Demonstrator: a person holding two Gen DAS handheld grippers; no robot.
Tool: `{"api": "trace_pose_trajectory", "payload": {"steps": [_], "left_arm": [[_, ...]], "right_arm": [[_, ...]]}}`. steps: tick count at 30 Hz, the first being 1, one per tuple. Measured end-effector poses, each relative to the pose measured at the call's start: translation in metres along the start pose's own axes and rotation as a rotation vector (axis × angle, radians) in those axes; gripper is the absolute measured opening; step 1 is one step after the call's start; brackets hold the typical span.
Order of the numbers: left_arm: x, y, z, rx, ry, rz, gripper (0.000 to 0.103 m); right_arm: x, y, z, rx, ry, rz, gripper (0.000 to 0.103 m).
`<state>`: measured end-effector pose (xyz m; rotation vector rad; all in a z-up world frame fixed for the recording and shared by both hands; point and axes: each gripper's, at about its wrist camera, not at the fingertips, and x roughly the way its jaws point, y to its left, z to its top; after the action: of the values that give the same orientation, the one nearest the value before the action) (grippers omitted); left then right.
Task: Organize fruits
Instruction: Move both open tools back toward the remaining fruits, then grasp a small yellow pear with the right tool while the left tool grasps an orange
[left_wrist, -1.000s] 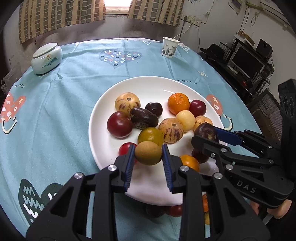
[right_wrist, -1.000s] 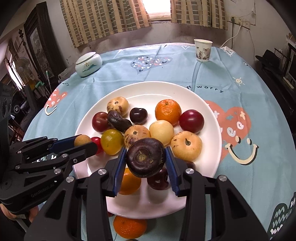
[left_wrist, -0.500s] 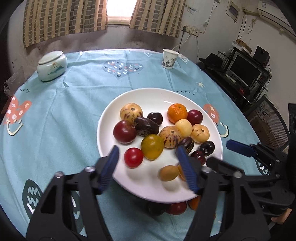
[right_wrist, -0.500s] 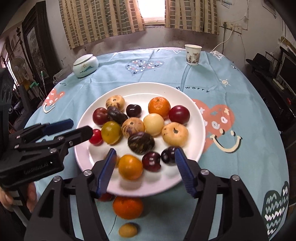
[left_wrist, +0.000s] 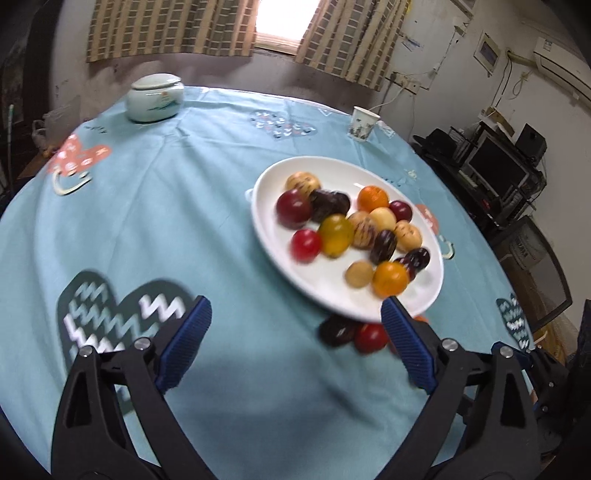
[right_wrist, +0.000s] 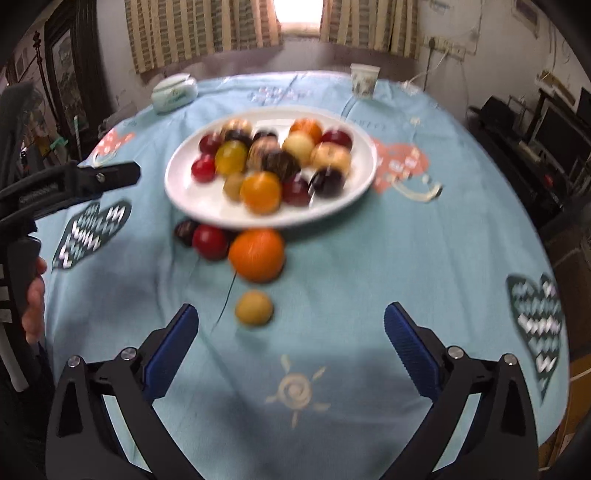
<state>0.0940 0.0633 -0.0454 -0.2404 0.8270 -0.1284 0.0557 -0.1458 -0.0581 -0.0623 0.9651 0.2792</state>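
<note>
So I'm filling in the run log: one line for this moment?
left gripper: open, empty | right gripper: open, empty | plate: loaded with fruit | orange: on cloth beside plate

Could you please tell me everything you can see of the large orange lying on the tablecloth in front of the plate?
The orange is round, bright orange with a faintly dimpled skin, whole and unpeeled, though blurred. It lies on the blue tablecloth just outside the near rim of the white plate, the largest of the loose fruits there. A red fruit sits close beside it; whether they touch is unclear. A small tan fruit lies apart, nearer the camera. No gripper touches it.
</note>
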Motion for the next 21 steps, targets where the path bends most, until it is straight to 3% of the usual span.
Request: {"api": "trace_pose_trajectory", "payload": {"steps": [2, 4, 5, 8, 12, 16, 21], "left_arm": [[-0.009, 0.005, -0.017, 0.008, 0.005, 0.038, 0.097], [-0.015, 0.009, -0.030, 0.015, 0.022, 0.058, 0.097], [-0.017, 0.011, -0.036, 0.020, 0.035, 0.071, 0.097], [-0.021, 0.015, -0.049, 0.027, 0.057, 0.091, 0.097], [-0.025, 0.010, -0.055, 0.040, 0.073, 0.078, 0.097], [-0.025, -0.017, -0.054, 0.104, 0.081, 0.046, 0.097], [-0.010, -0.057, -0.052, 0.161, 0.100, 0.024, 0.097]], "right_arm": [[0.001, 0.000, -0.008, 0.022, -0.017, 0.057, 0.101], [0.001, -0.002, -0.011, 0.051, -0.055, 0.108, 0.090], [0.003, -0.001, -0.010, 0.044, -0.058, 0.110, 0.077], [0.016, 0.004, -0.005, 0.014, -0.041, 0.098, 0.063], [0.042, 0.008, -0.004, -0.009, 0.018, 0.118, 0.026], [0.030, 0.010, -0.005, -0.009, 0.014, 0.131, 0.026], [0.004, -0.017, -0.014, 0.048, -0.032, 0.094, 0.026]]}}
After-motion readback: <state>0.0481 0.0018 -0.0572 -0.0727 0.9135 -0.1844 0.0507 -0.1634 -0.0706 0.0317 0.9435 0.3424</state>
